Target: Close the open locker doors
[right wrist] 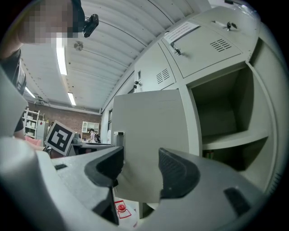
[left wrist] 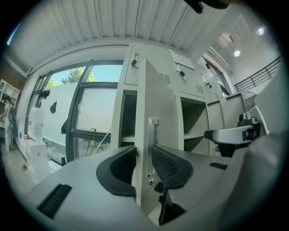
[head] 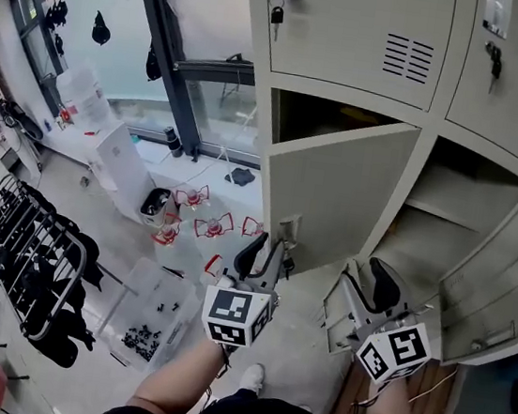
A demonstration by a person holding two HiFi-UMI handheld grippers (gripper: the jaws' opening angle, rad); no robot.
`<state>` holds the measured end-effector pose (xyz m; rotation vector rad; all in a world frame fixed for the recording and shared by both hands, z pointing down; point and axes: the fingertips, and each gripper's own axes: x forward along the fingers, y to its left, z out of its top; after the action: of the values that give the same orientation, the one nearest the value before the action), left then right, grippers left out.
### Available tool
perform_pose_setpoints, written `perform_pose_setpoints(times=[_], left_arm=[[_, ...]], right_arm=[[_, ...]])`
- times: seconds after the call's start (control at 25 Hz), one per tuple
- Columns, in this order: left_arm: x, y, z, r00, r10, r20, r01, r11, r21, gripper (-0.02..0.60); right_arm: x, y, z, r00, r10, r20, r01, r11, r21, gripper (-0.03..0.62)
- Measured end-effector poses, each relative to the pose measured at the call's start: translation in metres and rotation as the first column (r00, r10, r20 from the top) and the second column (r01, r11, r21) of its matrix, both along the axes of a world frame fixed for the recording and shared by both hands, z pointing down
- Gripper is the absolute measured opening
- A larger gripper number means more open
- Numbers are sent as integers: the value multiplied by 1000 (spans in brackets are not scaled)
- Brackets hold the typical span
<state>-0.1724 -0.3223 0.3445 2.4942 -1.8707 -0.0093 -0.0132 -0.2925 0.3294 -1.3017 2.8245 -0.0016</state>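
A beige locker door (head: 336,197) stands half open, swung out toward me. My left gripper (head: 266,247) is shut on its free edge just below the latch; in the left gripper view the door's edge (left wrist: 143,113) runs up between the two black pads (left wrist: 169,167), which press on both sides of it. My right gripper (head: 373,273) is to the right, open, facing the door's outer face (right wrist: 149,126) with nothing pinched. A second locker door (head: 506,272) hangs wide open at the far right, beside its bare compartment (head: 439,206).
Closed lockers (head: 359,25) with padlocks run above. On the floor to the left stand white boxes (head: 122,169), a black rack (head: 35,257), a clear bin (head: 155,315) and red-framed parts (head: 209,228). Tall windows (head: 102,29) fill the far left. My legs show at the bottom.
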Motion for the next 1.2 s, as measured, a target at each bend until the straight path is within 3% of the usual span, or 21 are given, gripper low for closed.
perform_pose_setpoints(times=[0.8,1.2], left_arm=[[-34,-83,-1,998,60,-9,-60,998,-2,92],[-39,-116,-1,998,57,4,-57,998,-4,89]], right_arm=[[-27,-51,-6,995,104,-10,-104,994,15,232],[-26,-51,0,984,180,-11,-180,984,6,232]])
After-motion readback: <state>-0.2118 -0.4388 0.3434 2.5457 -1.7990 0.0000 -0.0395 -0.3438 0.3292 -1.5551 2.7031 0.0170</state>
